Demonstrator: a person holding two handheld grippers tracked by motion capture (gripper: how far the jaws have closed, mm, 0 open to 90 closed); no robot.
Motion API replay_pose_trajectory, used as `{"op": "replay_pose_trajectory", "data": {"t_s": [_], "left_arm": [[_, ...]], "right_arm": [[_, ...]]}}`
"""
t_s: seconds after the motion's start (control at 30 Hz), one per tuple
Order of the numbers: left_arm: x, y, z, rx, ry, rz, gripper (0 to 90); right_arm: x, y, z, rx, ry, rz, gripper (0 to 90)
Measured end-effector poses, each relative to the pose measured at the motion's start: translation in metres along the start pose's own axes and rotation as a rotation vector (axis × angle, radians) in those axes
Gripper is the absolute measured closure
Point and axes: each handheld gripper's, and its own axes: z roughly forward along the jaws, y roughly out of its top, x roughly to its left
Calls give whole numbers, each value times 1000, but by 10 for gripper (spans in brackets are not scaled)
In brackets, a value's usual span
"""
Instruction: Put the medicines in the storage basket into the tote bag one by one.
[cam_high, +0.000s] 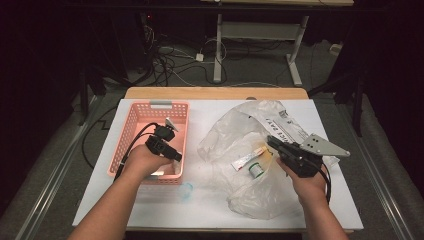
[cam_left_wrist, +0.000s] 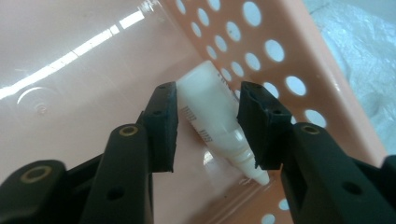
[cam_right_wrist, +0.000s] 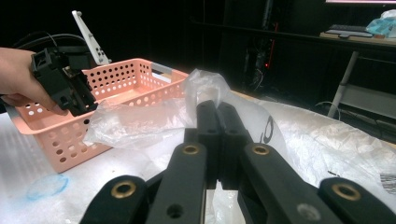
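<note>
Here the white tube (cam_left_wrist: 215, 122) is lying on the floor of the pink basket (cam_left_wrist: 299, 51), hard against its perforated side wall, with its long axis running along that wall and its capped tip pointing back toward the camera. The left gripper (cam_left_wrist: 208, 126) is hanging directly over it inside the basket, its jaws standing apart to either side of the tube's shoulder, and the pads are not pressing on it, so the tube is resting free. In the high view the left gripper (cam_high: 162, 143) is sitting over the basket's near right corner, by far the closer hand. The right gripper (cam_right_wrist: 218, 140) is well apart to the right, its jaws pressed together on a fold of the clear plastic bag (cam_high: 250, 165), holding the bag's mouth up where another tube (cam_high: 248, 159) and a small jar (cam_high: 256, 170) are lying.
</note>
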Motion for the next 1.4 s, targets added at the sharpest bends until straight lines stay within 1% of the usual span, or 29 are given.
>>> {"op": "replay_pose_trajectory", "data": {"t_s": [0.13, 0.2, 0.27, 0.33, 0.5, 0.53, 0.57, 0.63, 0.7, 0.83, 0.87, 0.9, 0.97, 1.03, 1.1, 1.17, 1.23, 1.27, 1.3, 1.33, 1.37, 1.4], "left_arm": [[5, 1, 1, 7, -36, -24, 553], [7, 2, 2, 11, -40, -33, 540], [9, 2, 2, 15, -54, -45, 527], [10, 3, 3, 16, -57, -52, 511], [11, 2, 3, 12, -65, -55, 508], [12, 2, 4, 9, -61, -59, 500], [13, 2, 4, 6, -67, -68, 480], [15, 2, 5, -2, -80, -80, 479], [16, 2, 4, -15, -61, -87, 466], [13, 3, 4, -20, -39, -75, 467], [13, 2, 3, -19, -38, -74, 466], [13, 2, 3, -18, -46, -74, 466], [12, 1, -1, -30, -48, -73, 463], [13, -1, -5, -50, -55, -80, 422], [12, -2, -8, -55, -63, -82, 410], [10, -2, -5, -25, -45, -71, 387], [10, -1, 0, 3, -28, -76, 360], [11, -1, 4, 15, -30, -81, 358], [12, -1, 5, 12, -32, -97, 343], [13, 0, 7, 29, -32, -104, 343], [13, 1, 9, 50, -30, -99, 344], [11, 2, 12, 79, -19, -85, 344]], "right_arm": [[-1, 0, 0, -1, 0, -1, 900], [0, -1, 0, -1, 0, -2, 900], [0, -1, 1, 0, 1, 0, 900], [0, -1, 1, 0, 1, 0, 900], [0, -2, 2, 4, 0, -2, 900], [0, -2, 2, 5, 0, 1, 900], [1, -2, 2, 6, 1, 0, 900], [1, -2, 3, 6, 2, -4, 900], [1, -2, 2, 8, 2, 0, 900], [1, -2, 2, 5, 1, 1, 900], [0, -2, 2, 5, 1, 0, 900], [0, -2, 2, 4, 1, -1, 900], [0, -2, 2, 5, -1, -1, 900], [0, -2, 2, 5, -1, 0, 900], [1, -2, 2, 6, 0, -3, 900], [2, -2, 3, 8, 3, -5, 900], [3, -1, 4, 8, 3, -5, 900], [3, -1, 4, 8, 4, -6, 900], [3, -1, 4, 8, 5, -5, 900], [3, -1, 4, 8, 5, -5, 900], [3, -1, 4, 7, 4, -6, 900], [3, -2, 3, 9, 3, -5, 900]]}}
